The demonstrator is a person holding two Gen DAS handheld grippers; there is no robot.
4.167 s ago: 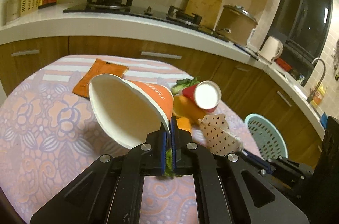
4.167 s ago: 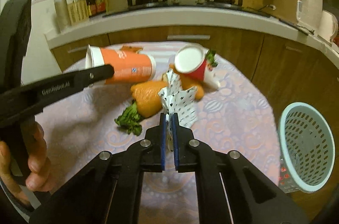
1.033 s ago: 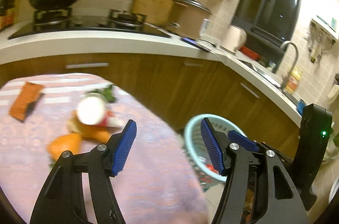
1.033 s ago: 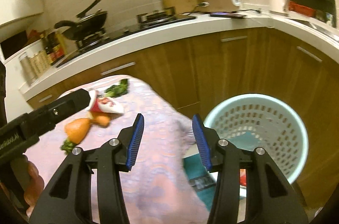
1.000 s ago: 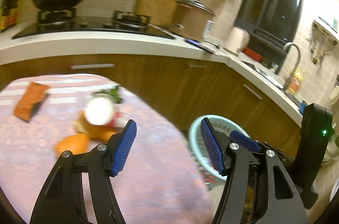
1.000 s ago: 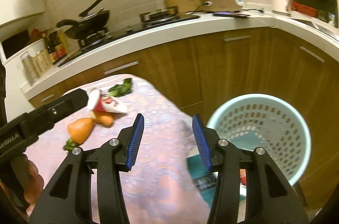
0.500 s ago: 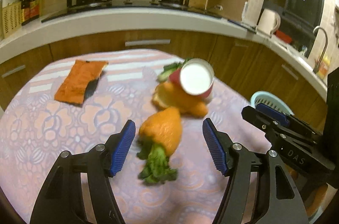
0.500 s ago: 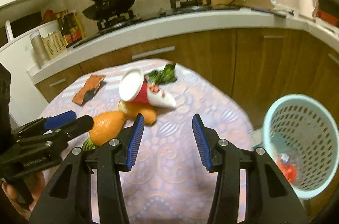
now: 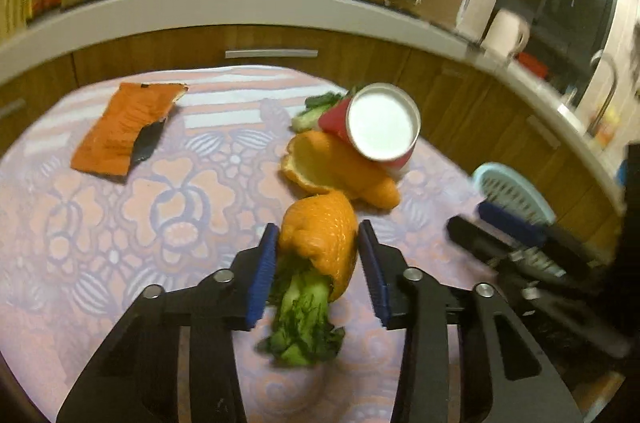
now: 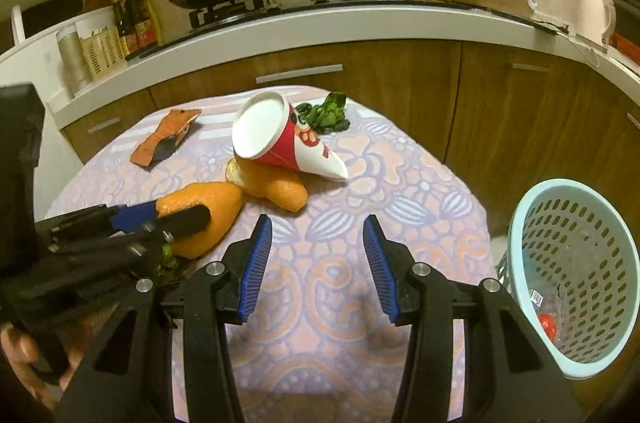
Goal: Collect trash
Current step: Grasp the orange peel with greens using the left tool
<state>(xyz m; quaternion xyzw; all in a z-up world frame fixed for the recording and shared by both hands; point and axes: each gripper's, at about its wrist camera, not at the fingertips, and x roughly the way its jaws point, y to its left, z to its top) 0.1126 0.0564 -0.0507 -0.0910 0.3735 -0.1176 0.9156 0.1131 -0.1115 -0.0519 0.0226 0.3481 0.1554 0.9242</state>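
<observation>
My left gripper [image 9: 318, 251] is open, its blue pads on either side of an orange peel [image 9: 320, 235] that lies over a green leafy scrap [image 9: 304, 319] on the table. The peel also shows in the right wrist view [image 10: 208, 211], with the left gripper [image 10: 168, 219] around it. Behind it lie a second orange peel [image 9: 332, 171] and a tipped red and white paper cup [image 9: 380, 127]. My right gripper [image 10: 316, 259] is open and empty above the tablecloth, short of the cup [image 10: 280, 143]. A pale blue trash basket [image 10: 572, 275] stands off the table's right edge.
A torn orange wrapper [image 9: 124, 131] lies at the table's far left. More greens [image 10: 326, 115] lie behind the cup. The flowered tablecloth [image 10: 340, 323] covers the round table. Wooden cabinets and a white counter [image 10: 360, 23] with stove, wok and cooker run behind.
Both grippers dropped the cup and paper in the basket and swung back to the table. My left gripper moved forward and down, and now straddles the near orange peel.
</observation>
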